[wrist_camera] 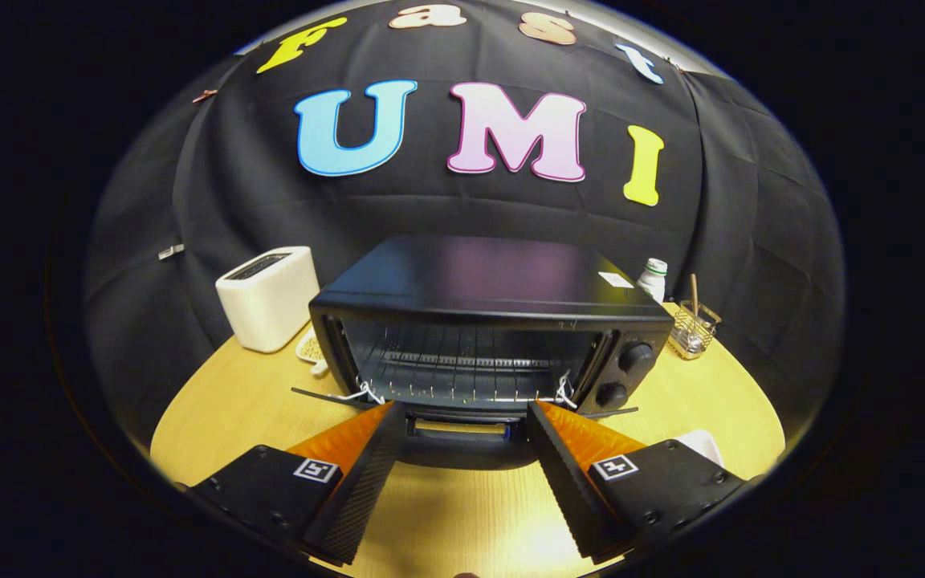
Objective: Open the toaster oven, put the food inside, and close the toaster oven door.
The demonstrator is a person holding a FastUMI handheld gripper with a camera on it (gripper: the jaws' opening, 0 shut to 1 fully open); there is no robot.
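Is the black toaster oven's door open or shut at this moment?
Open. The black toaster oven shows its bare wire rack, and the door is folded down flat between the open orange gripper fingers.

My wooden counter [213, 417] carries the toaster oven [486, 321] mid-counter, a white toaster [268, 297] toward the back-left edge, and a wire basket [692, 331] back-right.

My gripper [466, 445] hangs with fingers spread wide.

White object [702, 443] mostly behind right finger; flat pale item [311, 350] half-hidden between toaster [268, 297] and oven [478, 321]

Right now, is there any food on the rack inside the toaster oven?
No. The toaster oven door hangs open between the open hand-held gripper fingers, and its wire rack is bare.
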